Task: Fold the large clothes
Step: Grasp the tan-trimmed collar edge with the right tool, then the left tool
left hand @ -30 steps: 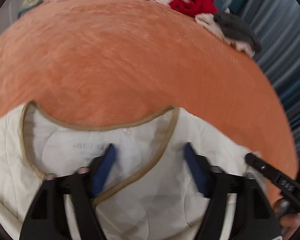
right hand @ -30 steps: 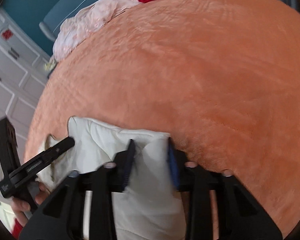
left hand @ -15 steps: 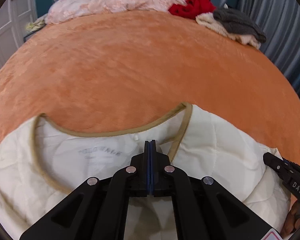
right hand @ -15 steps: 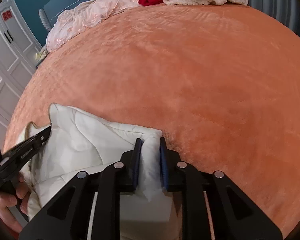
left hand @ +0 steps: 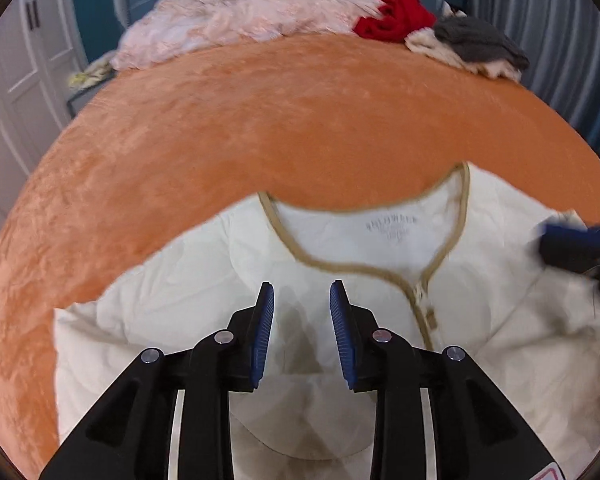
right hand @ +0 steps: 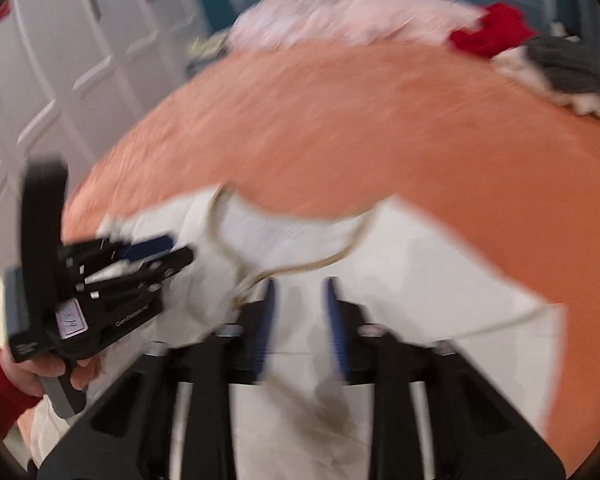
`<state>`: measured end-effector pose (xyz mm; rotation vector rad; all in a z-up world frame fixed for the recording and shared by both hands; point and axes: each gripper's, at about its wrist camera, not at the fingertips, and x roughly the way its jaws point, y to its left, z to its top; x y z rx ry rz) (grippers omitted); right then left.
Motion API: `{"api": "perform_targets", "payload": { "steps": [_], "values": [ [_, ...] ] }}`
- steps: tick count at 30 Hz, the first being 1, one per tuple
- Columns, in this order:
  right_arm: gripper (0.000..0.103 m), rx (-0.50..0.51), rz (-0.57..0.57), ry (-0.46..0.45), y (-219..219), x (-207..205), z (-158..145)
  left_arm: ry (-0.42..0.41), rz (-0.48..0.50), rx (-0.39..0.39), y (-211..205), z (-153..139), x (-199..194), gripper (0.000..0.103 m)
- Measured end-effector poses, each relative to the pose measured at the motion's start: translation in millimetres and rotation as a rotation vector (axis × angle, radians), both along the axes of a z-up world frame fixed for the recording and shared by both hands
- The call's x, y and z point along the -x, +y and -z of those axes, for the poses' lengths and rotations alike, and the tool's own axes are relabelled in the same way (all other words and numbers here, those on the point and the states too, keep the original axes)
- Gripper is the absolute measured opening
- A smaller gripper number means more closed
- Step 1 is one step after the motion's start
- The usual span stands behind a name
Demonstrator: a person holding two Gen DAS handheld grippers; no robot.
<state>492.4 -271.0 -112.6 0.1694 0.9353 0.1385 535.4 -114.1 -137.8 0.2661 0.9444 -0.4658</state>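
Note:
A cream quilted jacket (left hand: 172,312) with tan trim (left hand: 340,268) lies spread on the orange bedspread (left hand: 300,120), neckline facing away. My left gripper (left hand: 302,292) hovers over the jacket's chest, left of the zip. Its jaws are opening and nothing is pinched between the blue pads. In the right wrist view, badly blurred, my right gripper (right hand: 300,284) hangs over the jacket (right hand: 440,280) below the neckline, jaws apart and not gripping the fabric. The left gripper (right hand: 172,252) shows there at the left, held by a hand with a red sleeve. The right gripper (left hand: 568,240) is a blur at the left view's right edge.
At the far end of the bed lie a pink garment (left hand: 240,20), a red one (left hand: 396,16) and a grey and cream pile (left hand: 476,40). White cupboard doors (left hand: 12,100) stand to the left, grey curtains (left hand: 540,20) to the right.
The left gripper, shut half a second ago, has opened and shifted left over the jacket. The right gripper has let go of the folded jacket edge and swung over the jacket's front.

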Motion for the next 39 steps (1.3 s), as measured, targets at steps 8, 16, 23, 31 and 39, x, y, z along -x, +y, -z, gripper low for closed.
{"api": "perform_targets", "payload": {
  "steps": [8, 16, 23, 31, 39],
  "values": [
    [0.000, 0.047, 0.060, 0.059, 6, -28, 43, 0.006, -0.020, -0.015, -6, 29, -10, 0.000],
    [0.000, 0.033, 0.145, 0.036, -17, -38, 53, 0.043, -0.101, 0.048, -9, 34, -38, 0.000],
    [0.000, 0.030, 0.165, -0.011, -14, -45, 59, -0.001, -0.140, 0.068, -14, 42, -42, 0.000],
    [0.000, 0.050, 0.166, -0.031, -11, -47, 64, -0.050, -0.142, 0.043, -19, 47, -40, 0.000],
    [0.000, -0.040, 0.186, -0.017, -23, -44, 55, -0.107, -0.149, -0.103, -34, 39, -29, 0.003]
  ]
}}
